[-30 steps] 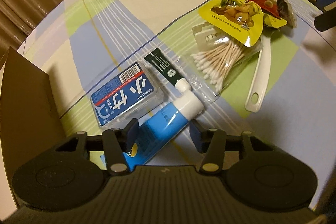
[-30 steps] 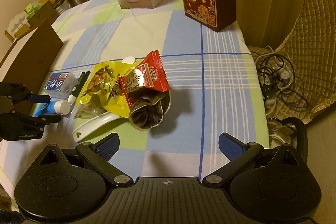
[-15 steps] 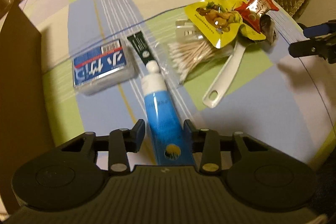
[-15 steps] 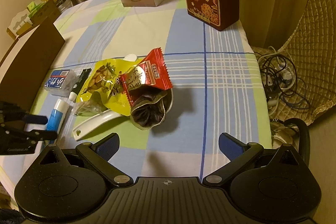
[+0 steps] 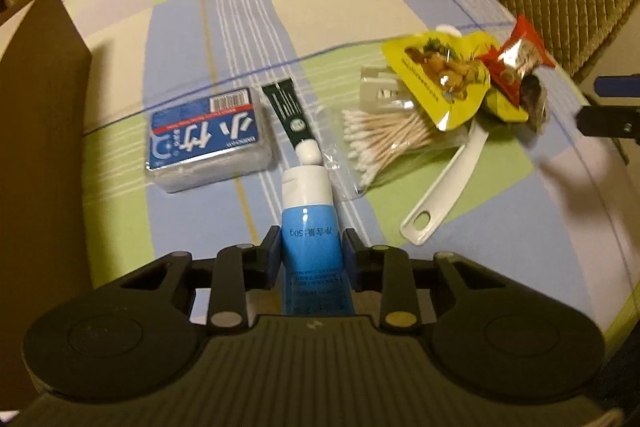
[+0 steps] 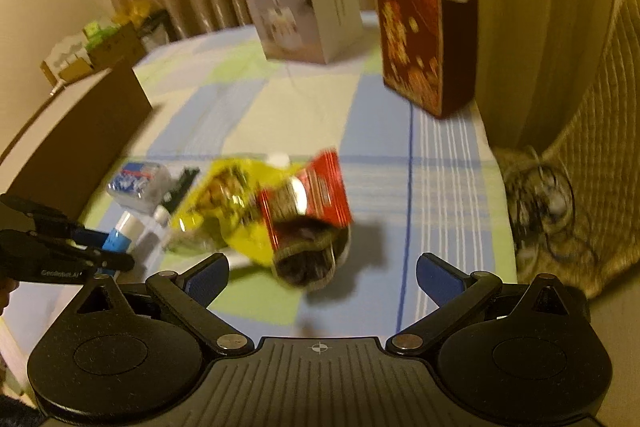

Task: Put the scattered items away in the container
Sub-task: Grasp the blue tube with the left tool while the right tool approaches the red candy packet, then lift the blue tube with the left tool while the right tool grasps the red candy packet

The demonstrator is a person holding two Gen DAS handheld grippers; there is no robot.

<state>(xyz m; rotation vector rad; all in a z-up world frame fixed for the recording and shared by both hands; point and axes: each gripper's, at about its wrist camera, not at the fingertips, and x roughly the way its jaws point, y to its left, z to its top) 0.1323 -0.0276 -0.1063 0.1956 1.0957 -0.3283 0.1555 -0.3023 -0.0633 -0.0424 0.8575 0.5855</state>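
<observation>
Closing on the blue tube beside the brown box.

Brown box [image 5: 44,131] at far left on the checked tablecloth [image 5: 240,27]; next the left gripper [image 5: 309,247], jaws closing with the blue tube [image 5: 310,243] between them, pads at its sides; then cotton swabs [image 5: 384,135], white spoon [image 5: 444,187], yellow packet [image 5: 440,75], red packet [image 5: 516,55]. At right, right gripper [image 6: 322,273] spread wide, holding nothing, above the packets.
</observation>
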